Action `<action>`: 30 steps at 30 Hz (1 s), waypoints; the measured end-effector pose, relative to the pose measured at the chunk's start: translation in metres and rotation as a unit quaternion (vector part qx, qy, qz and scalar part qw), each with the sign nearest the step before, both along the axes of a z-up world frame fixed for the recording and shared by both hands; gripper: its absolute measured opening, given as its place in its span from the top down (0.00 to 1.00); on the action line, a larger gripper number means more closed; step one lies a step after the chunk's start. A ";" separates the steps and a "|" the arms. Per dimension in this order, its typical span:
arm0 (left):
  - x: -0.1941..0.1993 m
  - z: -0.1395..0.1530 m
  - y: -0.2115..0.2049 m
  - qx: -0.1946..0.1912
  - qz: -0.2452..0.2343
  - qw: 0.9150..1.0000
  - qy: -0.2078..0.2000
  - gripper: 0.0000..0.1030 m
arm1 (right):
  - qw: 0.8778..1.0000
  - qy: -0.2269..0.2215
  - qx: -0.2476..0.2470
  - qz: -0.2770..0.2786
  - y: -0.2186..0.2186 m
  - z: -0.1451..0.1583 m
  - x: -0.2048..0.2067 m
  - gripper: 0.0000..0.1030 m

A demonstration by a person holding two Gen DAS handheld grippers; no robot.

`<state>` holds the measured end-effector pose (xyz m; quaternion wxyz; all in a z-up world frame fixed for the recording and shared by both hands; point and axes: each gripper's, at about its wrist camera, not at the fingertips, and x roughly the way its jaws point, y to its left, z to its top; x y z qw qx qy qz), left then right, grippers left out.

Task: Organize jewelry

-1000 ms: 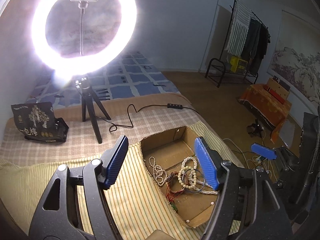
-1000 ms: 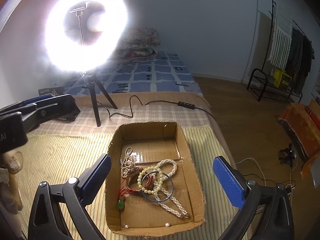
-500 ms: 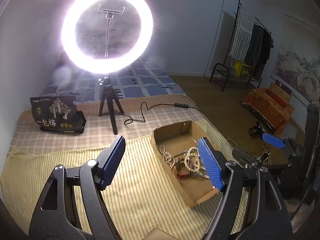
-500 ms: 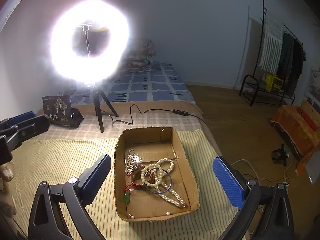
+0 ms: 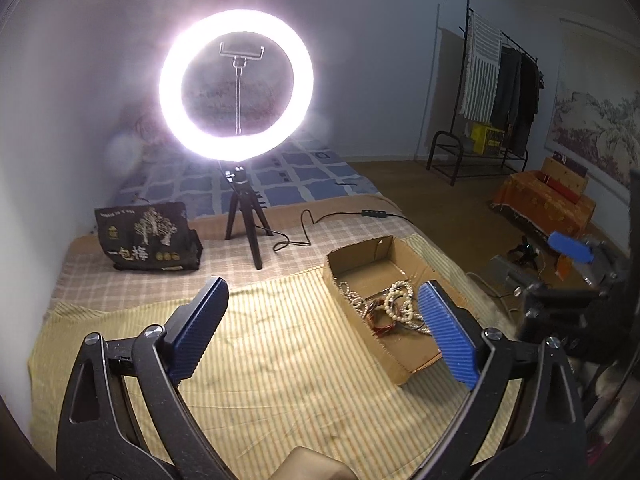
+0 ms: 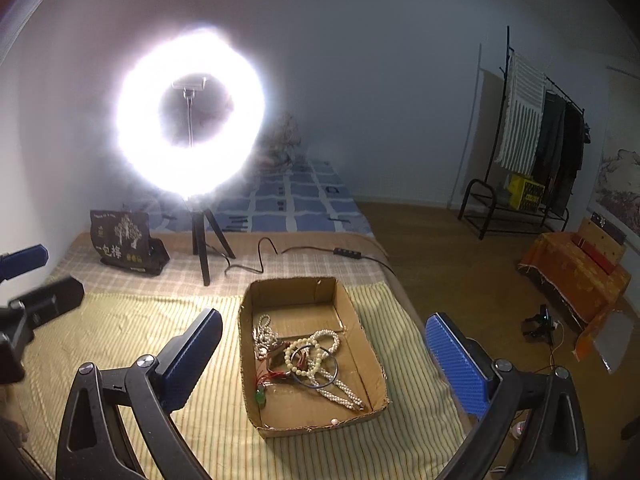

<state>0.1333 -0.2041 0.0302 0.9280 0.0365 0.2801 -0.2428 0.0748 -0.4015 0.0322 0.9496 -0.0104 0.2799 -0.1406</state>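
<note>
- Jewelry [image 6: 308,364], a tangle of cream bead strands, a dark thin bangle, red cord and a small green pendant, lies heaped in the middle of a shallow open brown cardboard box [image 6: 372,364].
- A few loose pale beads sit apart from the heap, along the box's near wall.
- The cardboard box rests on a yellow-green striped cloth [image 6: 132,332] spread over the foot of a bed; in the left wrist view the same box [image 5: 404,372] lies to the right, with the jewelry [image 5: 390,310] inside it.
- The right gripper [image 6: 324,360] hangs above the box, its black arms and blue ribbed pads spread wide to either side of it, nothing between them and nothing touched.
- The left gripper [image 5: 320,328] hovers over the striped cloth [image 5: 280,360] just left of the box; its jaws are opening, the gap bare, its right pad overlapping the box's near corner in the view.
- Each gripper shows at the edge of the other's view.
- Beyond the cloth lies a beige checked blanket [image 6: 280,268], then a blue patchwork quilt [image 6: 304,204].
- On the checked blanket stands a glowing white ring light [image 6: 190,114] on a small black tripod, its black cable trailing right.
- A black printed bag [image 6: 124,242] sits left of the tripod.
- Across the wooden floor, well apart, stands a black clothes rack [image 6: 532,152] hung with garments.
</note>
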 end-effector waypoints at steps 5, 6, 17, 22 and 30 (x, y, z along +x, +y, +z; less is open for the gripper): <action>-0.010 0.001 0.006 0.002 -0.002 1.000 -0.005 0.03 | 1.000 -0.022 0.000 -0.008 0.002 0.008 -0.012 0.00; -0.011 0.001 0.007 0.002 -0.001 1.000 -0.005 0.03 | 1.000 -0.025 0.002 -0.008 0.002 0.009 -0.012 0.00; -0.008 -0.006 0.009 0.020 0.019 1.000 0.006 0.01 | 1.000 -0.028 -0.003 -0.005 0.005 0.008 -0.011 0.00; -0.008 -0.009 0.009 0.027 0.027 0.999 0.004 0.01 | 1.000 -0.028 -0.003 -0.006 0.004 0.007 -0.011 0.00; -0.009 -0.010 0.009 0.037 0.033 0.999 -0.001 0.01 | 1.000 -0.022 -0.005 -0.004 0.003 0.002 -0.007 0.00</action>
